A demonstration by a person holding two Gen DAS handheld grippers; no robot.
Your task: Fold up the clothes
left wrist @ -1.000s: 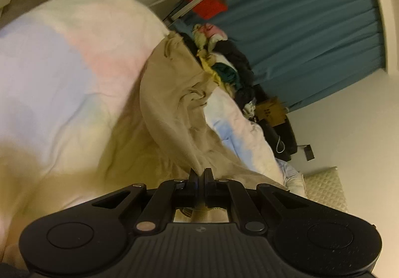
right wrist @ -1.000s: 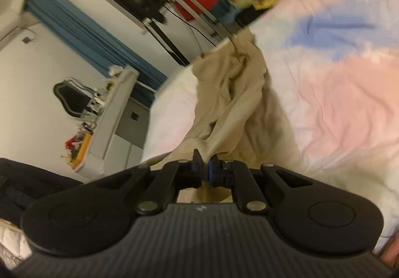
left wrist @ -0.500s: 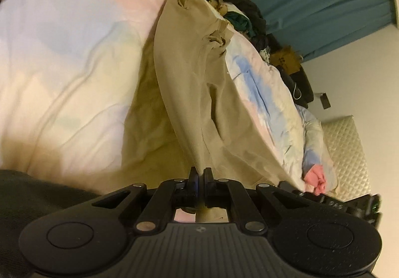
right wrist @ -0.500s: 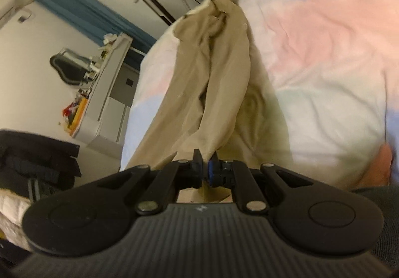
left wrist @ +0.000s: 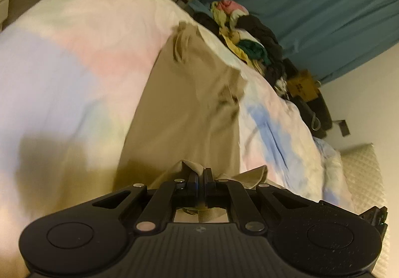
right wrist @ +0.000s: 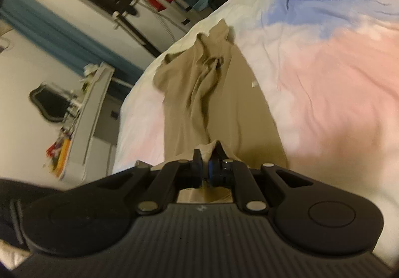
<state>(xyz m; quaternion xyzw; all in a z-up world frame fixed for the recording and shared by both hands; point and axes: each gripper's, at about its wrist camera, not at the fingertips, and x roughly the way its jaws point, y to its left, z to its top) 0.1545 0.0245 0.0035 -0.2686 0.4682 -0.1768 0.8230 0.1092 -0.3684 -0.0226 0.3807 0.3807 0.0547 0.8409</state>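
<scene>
Both grippers angled downward over the bed (left wrist: 74, 58). Left gripper (left wrist: 201, 173) and right gripper (right wrist: 205, 153) — jaws clenched on the near edge of the trousers (left wrist: 194, 103), which stretch away flat across the duvet.

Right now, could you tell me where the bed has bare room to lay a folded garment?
The pastel duvet is bare on the broad pink and blue stretch beside the tan trousers, and on a narrower strip between them and the pillow. The far end is crowded with a clothes pile.
</scene>
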